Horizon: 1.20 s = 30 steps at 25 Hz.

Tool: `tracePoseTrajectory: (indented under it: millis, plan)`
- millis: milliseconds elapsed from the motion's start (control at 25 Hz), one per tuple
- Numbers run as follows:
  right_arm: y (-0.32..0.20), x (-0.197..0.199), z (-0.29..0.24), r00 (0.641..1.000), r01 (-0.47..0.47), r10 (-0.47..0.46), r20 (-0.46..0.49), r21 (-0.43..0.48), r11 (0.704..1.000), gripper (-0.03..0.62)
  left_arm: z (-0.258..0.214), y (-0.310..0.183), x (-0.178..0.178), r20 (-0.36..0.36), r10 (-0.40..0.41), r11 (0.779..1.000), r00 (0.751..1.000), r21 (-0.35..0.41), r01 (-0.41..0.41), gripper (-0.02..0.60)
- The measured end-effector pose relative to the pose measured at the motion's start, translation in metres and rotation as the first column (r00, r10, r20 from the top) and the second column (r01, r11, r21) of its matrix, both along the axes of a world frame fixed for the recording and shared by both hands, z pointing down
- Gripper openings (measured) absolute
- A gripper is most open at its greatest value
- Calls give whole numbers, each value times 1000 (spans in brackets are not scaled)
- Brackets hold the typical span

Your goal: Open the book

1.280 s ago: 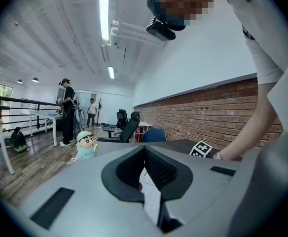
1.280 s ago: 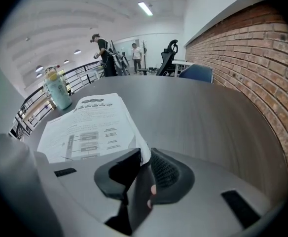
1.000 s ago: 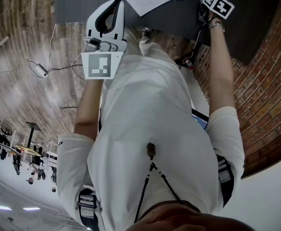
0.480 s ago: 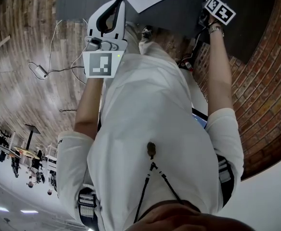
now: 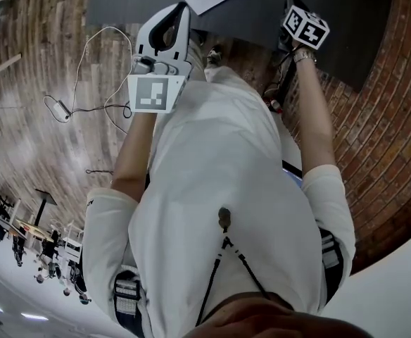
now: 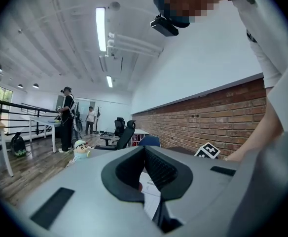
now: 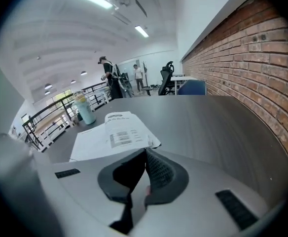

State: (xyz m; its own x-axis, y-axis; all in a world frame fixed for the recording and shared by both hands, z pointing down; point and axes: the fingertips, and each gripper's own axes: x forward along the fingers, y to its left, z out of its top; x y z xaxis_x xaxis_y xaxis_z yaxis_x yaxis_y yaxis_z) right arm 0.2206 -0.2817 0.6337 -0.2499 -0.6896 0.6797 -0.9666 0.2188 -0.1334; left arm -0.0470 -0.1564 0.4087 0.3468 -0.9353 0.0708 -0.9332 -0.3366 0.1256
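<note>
The left gripper is held out flat by the near edge of the dark table. Its jaws touch at the tips and hold nothing. The book lies open and flat on the table, close to that near edge, with its white pages up. A pale green cup stands just past it. The right gripper tips down toward the table, to the right of the book. Its jaws are closed tight with nothing in them.

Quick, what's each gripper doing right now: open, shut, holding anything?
Left gripper: shut, nothing between its jaws.
Right gripper: shut, nothing between its jaws.
</note>
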Motion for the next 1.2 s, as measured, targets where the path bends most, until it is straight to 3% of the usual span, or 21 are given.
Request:
tracePoseTrajectory:
  millis: [360,480,600,880,1200]
  plan:
    - [51,-30,-53,991,81,-91,99,95,992,35,-13,54,12,44,-36,999,998,4,36,21]
    - [71,-37,-75,984,110,-129,124,150,982,35,-15,78,18,69,-51,999,996,-13,52,21]
    - [95,-41,-99,976,137,-170,139,217,967,35,-18,102,30,71,-50,999,996,20,49,21]
    - [144,-70,-192,946,220,-294,138,394,892,35,-48,134,47,72,-63,996,995,64,58,21]
    - [198,-94,-265,880,297,-442,172,528,796,35,-83,150,68,76,-74,987,994,149,62,21]
